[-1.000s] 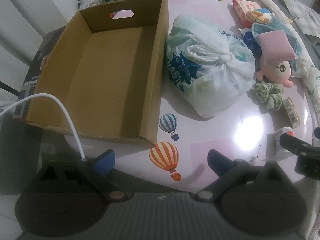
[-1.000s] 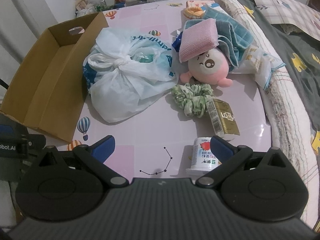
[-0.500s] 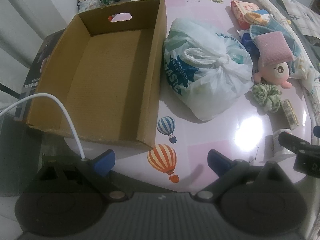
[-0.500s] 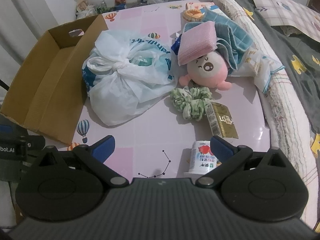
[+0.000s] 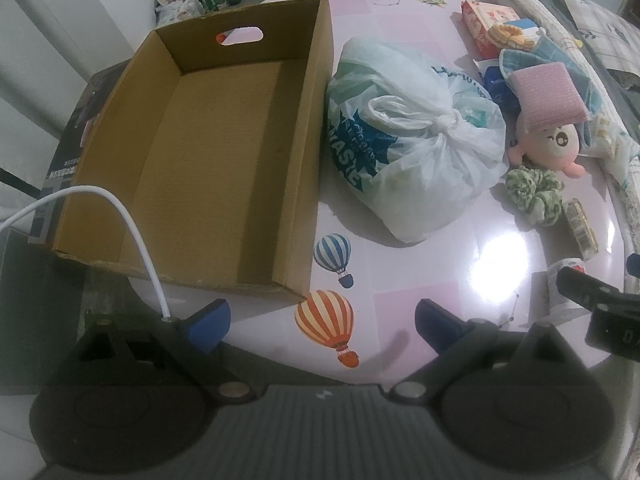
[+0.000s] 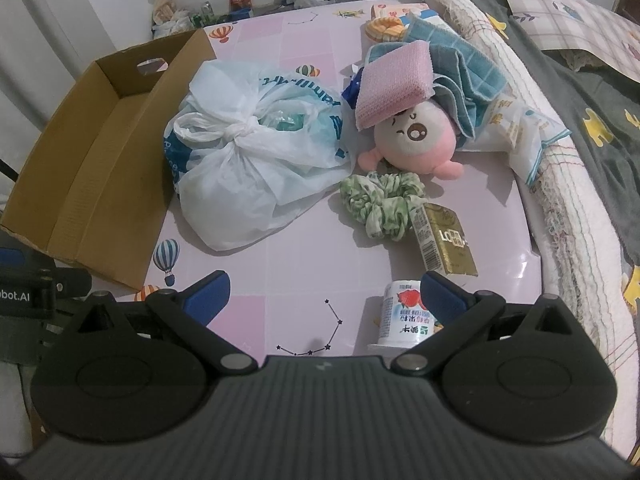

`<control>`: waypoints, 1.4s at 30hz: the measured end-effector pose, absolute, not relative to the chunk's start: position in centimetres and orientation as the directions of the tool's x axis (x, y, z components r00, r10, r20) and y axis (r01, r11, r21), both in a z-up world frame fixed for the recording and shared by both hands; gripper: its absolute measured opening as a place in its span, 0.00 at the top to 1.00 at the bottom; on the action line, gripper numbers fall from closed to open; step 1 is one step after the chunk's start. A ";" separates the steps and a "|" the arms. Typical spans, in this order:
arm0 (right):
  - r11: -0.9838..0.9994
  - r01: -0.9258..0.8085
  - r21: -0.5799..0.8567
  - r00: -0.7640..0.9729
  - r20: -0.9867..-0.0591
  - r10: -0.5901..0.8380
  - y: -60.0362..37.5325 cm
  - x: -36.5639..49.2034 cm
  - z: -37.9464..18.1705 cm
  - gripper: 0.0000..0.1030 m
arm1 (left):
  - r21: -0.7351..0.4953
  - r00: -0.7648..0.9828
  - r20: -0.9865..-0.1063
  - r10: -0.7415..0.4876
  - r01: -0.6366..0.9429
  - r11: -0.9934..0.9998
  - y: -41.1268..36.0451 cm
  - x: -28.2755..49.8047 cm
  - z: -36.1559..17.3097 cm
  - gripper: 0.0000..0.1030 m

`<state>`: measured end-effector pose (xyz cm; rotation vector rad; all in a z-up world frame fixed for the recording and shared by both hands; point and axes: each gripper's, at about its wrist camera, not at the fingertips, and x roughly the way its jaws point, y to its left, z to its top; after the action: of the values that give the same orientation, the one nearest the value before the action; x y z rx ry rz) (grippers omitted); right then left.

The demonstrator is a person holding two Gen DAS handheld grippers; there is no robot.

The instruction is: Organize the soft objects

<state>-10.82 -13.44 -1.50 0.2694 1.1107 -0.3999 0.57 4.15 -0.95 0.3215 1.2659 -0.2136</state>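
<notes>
Right wrist view: plush (image 6: 416,140), scrunchie (image 6: 380,200) and tied bag (image 6: 248,160) lie on the desk (image 6: 288,268) beside the empty box (image 6: 80,168). Right tongs (image 6: 323,292) and left tongs (image 5: 320,320) both gape, holding nothing. Advised: pinch the scrunchie's bulk, clear of the carton (image 6: 448,240), then lift over the box wall.

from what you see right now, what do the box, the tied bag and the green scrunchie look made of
Box: brown corrugated cardboard, matte; fluted ribs show on the walls and the near edge is ragged.
Bag: thin white plastic film, crinkled, slightly see-through, knotted at the top.
Scrunchie: soft, gathered printed fabric, probably light woven cloth; the exact fibre is unclear.
</notes>
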 end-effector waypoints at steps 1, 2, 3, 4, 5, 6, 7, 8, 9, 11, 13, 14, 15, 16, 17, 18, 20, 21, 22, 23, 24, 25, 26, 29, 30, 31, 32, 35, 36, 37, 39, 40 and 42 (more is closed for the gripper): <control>0.897 0.441 0.012 0.384 -0.906 -0.177 -13.4 -10.8 -1.5 0.01 | 0.119 0.290 -0.957 0.019 0.332 0.936 4.2 0.5 -1.0 0.03; 0.897 0.441 0.011 0.385 -0.906 -0.178 -13.4 -10.8 -1.6 0.01 | 0.119 0.290 -0.957 0.019 0.332 0.936 4.2 0.5 -1.0 0.03; 0.898 0.441 0.011 0.385 -0.906 -0.178 -13.4 -10.9 -1.6 0.01 | 0.119 0.290 -0.957 0.018 0.332 0.936 4.2 0.6 -1.0 0.03; 0.897 0.441 0.012 0.385 -0.906 -0.177 -13.4 -10.8 -1.6 0.01 | 0.119 0.291 -0.957 0.019 0.333 0.935 4.2 0.5 -1.0 0.03; 0.897 0.442 0.012 0.385 -0.906 -0.178 -13.4 -10.8 -1.6 0.01 | 0.120 0.290 -0.957 0.019 0.333 0.935 4.2 0.6 -1.0 0.03; 0.897 0.443 0.012 0.385 -0.906 -0.178 -13.4 -10.8 -1.5 0.01 | 0.120 0.290 -0.957 0.020 0.332 0.935 4.2 0.6 -1.0 0.03; 0.896 0.443 0.012 0.385 -0.906 -0.178 -13.4 -10.8 -1.5 0.01 | 0.119 0.289 -0.957 0.018 0.332 0.936 4.3 0.5 -1.0 0.03; 0.896 0.443 0.013 0.385 -0.906 -0.178 -13.4 -10.8 -1.5 0.01 | 0.117 0.289 -0.957 0.018 0.332 0.936 4.3 0.5 -1.1 0.03; 0.896 0.443 0.013 0.386 -0.905 -0.177 -13.4 -10.8 -1.5 0.01 | 0.117 0.288 -0.957 0.018 0.331 0.936 4.4 0.5 -1.2 0.03; 0.894 0.448 0.015 0.387 -0.905 -0.178 -13.3 -10.9 -1.7 0.01 | 0.117 0.288 -0.957 0.017 0.332 0.936 4.4 0.5 -1.2 0.03; 0.893 0.449 0.016 0.386 -0.905 -0.178 -13.3 -10.9 -1.8 0.01 | 0.115 0.287 -0.958 0.016 0.332 0.936 4.4 0.5 -1.2 0.03; 0.892 0.452 0.016 0.385 -0.905 -0.179 -13.2 -11.0 -1.8 0.01 | 0.113 0.287 -0.958 0.014 0.332 0.936 4.5 0.5 -1.3 0.03; 0.891 0.453 0.018 0.385 -0.906 -0.178 -13.3 -11.0 -1.8 0.01 | 0.113 0.288 -0.958 0.013 0.331 0.937 4.5 0.5 -1.3 0.03; 0.891 0.454 0.020 0.386 -0.906 -0.176 -13.2 -11.0 -1.8 0.01 | 0.113 0.289 -0.957 0.013 0.330 0.937 4.4 0.5 -1.4 0.03; 0.891 0.453 0.020 0.385 -0.906 -0.176 -13.2 -11.0 -1.9 0.01 | 0.113 0.290 -0.957 0.013 0.329 0.938 4.4 0.5 -1.4 0.03; 0.891 0.453 0.019 0.384 -0.906 -0.176 -13.2 -11.0 -1.9 0.01 | 0.112 0.292 -0.956 0.011 0.329 0.938 4.3 0.5 -1.4 0.03; 0.889 0.456 0.024 0.385 -0.907 -0.173 -13.4 -11.2 -1.8 0.01 | 0.111 0.299 -0.954 0.007 0.331 0.937 4.2 0.5 -1.3 0.03; 0.888 0.459 0.028 0.385 -0.907 -0.170 -13.4 -11.3 -1.9 0.01 | 0.111 0.303 -0.953 0.004 0.334 0.936 4.0 0.5 -1.2 0.03; 0.885 0.464 0.032 0.385 -0.907 -0.169 -13.5 -11.5 -1.9 0.01 | 0.110 0.306 -0.952 0.001 0.340 0.934 3.8 0.5 -1.2 0.03; 0.881 0.472 0.036 0.383 -0.908 -0.168 -13.7 -11.8 -1.9 0.01 | 0.110 0.310 -0.951 -0.003 0.347 0.931 3.7 0.4 -1.2 0.03; 0.875 0.482 0.042 0.382 -0.909 -0.167 -13.8 -12.1 -2.0 0.01 | 0.109 0.313 -0.950 -0.008 0.354 0.929 3.6 0.4 -1.2 0.04; 0.870 0.491 0.050 0.382 -0.910 -0.163 -13.9 -12.4 -2.1 0.01 | 0.106 0.316 -0.949 -0.014 0.361 0.927 3.5 0.4 -1.1 0.04; 0.864 0.501 0.055 0.381 -0.910 -0.163 -14.1 -12.7 -2.1 0.01 | 0.103 0.319 -0.947 -0.021 0.366 0.925 3.3 0.4 -1.1 0.04; 0.846 0.528 0.066 0.388 -0.906 -0.171 -14.6 -13.9 -1.6 0.01 | 0.085 0.324 -0.945 -0.047 0.383 0.920 2.9 0.6 -0.8 0.04; 0.841 0.537 0.066 0.391 -0.903 -0.179 -14.8 -14.4 -1.3 0.01 | 0.076 0.323 -0.945 -0.060 0.392 0.917 2.6 0.7 -0.6 0.04; 0.834 0.548 0.066 0.395 -0.899 -0.189 -15.1 -14.9 -1.0 0.01 | 0.067 0.325 -0.943 -0.074 0.402 0.913 2.4 0.7 -0.5 0.04; 0.826 0.559 0.066 0.397 -0.896 -0.197 -15.4 -15.5 -0.6 0.01 | 0.058 0.329 -0.940 -0.089 0.413 0.909 2.1 0.7 -0.3 0.04; 0.789 0.612 0.058 0.395 -0.886 -0.241 -16.8 -17.0 0.1 0.01 | 0.035 0.338 -0.932 -0.131 0.445 0.895 0.8 0.8 0.1 0.04; 0.776 0.628 0.059 0.397 -0.882 -0.255 -17.3 -17.3 0.3 0.01 | 0.027 0.341 -0.929 -0.144 0.449 0.893 0.3 0.9 0.2 0.04; 0.764 0.642 0.063 0.404 -0.875 -0.267 -18.0 -17.7 0.4 0.01 | 0.019 0.344 -0.926 -0.154 0.451 0.893 -0.2 1.1 0.3 0.04; 0.745 0.661 0.086 0.428 -0.859 -0.280 -19.6 -18.0 0.5 0.01 | -0.008 0.348 -0.919 -0.186 0.454 0.891 -1.3 1.7 0.4 0.04; 0.739 0.666 0.104 0.443 -0.852 -0.280 -20.5 -17.7 0.4 0.01 | -0.018 0.353 -0.914 -0.200 0.457 0.889 -2.0 2.1 0.4 0.05; 0.732 0.667 0.137 0.470 -0.840 -0.271 -22.4 -16.8 0.2 0.01 | -0.020 0.368 -0.905 -0.212 0.461 0.887 -3.8 3.2 0.4 0.06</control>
<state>-16.76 -22.40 0.16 0.4904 0.9115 -0.6040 3.20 -3.77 0.36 0.2537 1.1150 -0.4384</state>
